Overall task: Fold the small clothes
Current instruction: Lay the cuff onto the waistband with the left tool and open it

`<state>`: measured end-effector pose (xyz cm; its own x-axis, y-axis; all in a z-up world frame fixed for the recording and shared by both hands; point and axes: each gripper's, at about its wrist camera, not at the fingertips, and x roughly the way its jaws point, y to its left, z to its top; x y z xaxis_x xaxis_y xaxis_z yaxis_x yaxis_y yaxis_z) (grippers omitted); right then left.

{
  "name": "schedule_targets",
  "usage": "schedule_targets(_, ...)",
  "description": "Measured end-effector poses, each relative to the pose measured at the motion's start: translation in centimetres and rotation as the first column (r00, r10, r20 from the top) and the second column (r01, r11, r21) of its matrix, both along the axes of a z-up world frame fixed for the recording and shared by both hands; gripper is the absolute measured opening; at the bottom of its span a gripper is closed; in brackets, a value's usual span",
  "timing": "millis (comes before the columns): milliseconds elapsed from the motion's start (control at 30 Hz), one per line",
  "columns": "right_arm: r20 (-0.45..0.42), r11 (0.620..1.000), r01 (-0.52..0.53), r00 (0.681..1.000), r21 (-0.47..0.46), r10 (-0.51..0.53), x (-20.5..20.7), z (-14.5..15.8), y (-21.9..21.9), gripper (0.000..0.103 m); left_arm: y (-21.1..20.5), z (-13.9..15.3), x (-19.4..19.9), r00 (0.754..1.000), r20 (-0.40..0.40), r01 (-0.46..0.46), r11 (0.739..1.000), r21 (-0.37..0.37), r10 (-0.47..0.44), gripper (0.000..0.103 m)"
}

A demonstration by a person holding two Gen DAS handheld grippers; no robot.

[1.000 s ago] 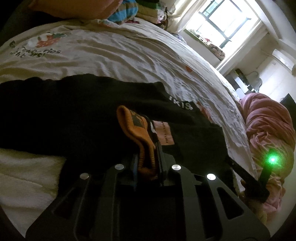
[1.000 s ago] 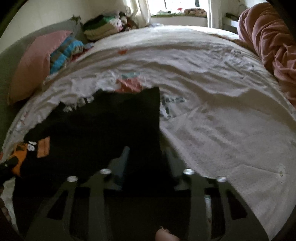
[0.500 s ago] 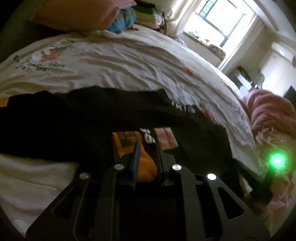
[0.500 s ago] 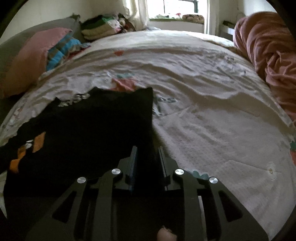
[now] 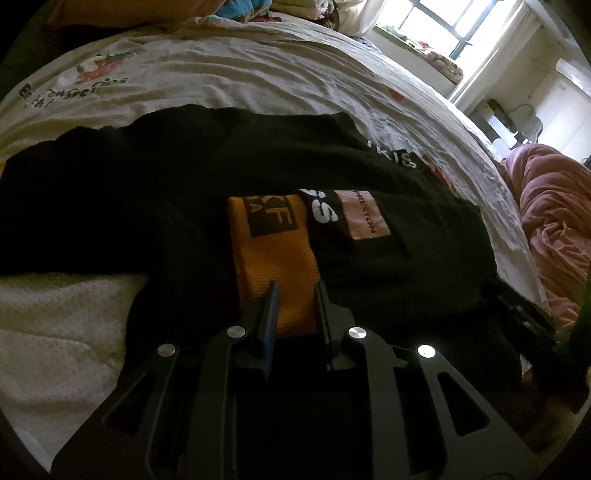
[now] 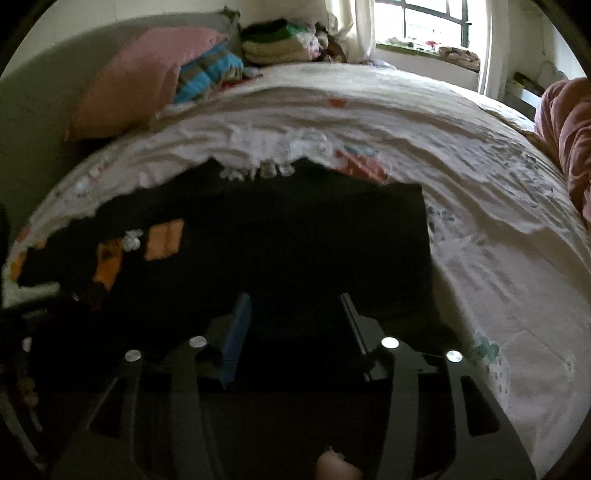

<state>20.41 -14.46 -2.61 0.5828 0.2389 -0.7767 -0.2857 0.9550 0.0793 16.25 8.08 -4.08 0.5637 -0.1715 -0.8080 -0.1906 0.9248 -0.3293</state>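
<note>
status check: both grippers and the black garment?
Left gripper part open, fingers astride the orange band. Right gripper open, over the black garment. Garment spread flat on the bed. Nothing in the way.

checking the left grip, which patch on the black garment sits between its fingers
The orange patch: its near end lies between the left gripper fingers, while the pink patch sits farther off.

Dim foreground, window [image 5: 439, 22] glare — fisheye-warped edges
</note>
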Motion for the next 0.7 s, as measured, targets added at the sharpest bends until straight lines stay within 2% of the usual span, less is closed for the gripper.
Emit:
schedule_targets(67,-0.060,0.999,0.035,0.998,-0.041,-0.037,0.7,-1.4,-0.3,0.050,0.0,0.0,0.0,1.000,0.001,0.001,1.000,0.000,-0.001,0.012)
schedule_targets(133,-0.100,0.998,0.060,0.993,0.000,-0.060,1.2,-2.3,-1.2,0.050,0.0,0.0,0.0,1.000,0.002,0.002,1.000,-0.002,-0.002,0.012)
schedule_targets(233,-0.083,0.998,0.056,0.995,-0.009,-0.057,0.7,-2.1,-0.8,0.051,-0.1,0.1,-0.1,1.000,0.004,-0.002,1.000,-0.003,0.002,0.012)
schedule_targets(300,-0.075,0.999,0.050,0.996,0.014,-0.049,0.3,-1.7,-0.8,0.060,0.0,0.2,-0.3,1.000,0.007,-0.002,1.000,-0.004,0.002,0.013)
schedule_targets(400,-0.053,0.998,0.041,0.998,0.042,-0.039,-0.6,-1.0,-0.9,0.064,0.1,0.4,-0.6,1.000,0.011,-0.002,1.000,-0.009,0.002,0.015)
schedule_targets(467,-0.039,0.998,0.038,0.999,0.054,-0.035,-1.0,-0.5,-0.9,0.072,0.2,0.5,-0.8,1.000,0.014,-0.003,1.000,-0.011,0.003,0.017)
schedule_targets(567,-0.018,0.997,0.033,0.999,0.072,-0.031,-1.5,0.3,-0.8,0.079,0.2,0.8,-1.1,1.000,0.018,0.001,1.000,-0.003,-0.001,0.023)
schedule_targets(633,-0.004,0.996,0.032,0.999,0.080,-0.032,-1.9,0.9,-0.6,0.085,0.2,1.0,-1.3,1.000,0.020,-0.001,1.000,0.005,0.001,0.032)
schedule_targets(700,0.009,0.996,0.028,1.000,0.088,-0.029,-2.1,1.3,-0.4,0.091,0.4,1.1,-1.5,1.000,0.019,-0.005,1.000,0.009,0.005,0.035)
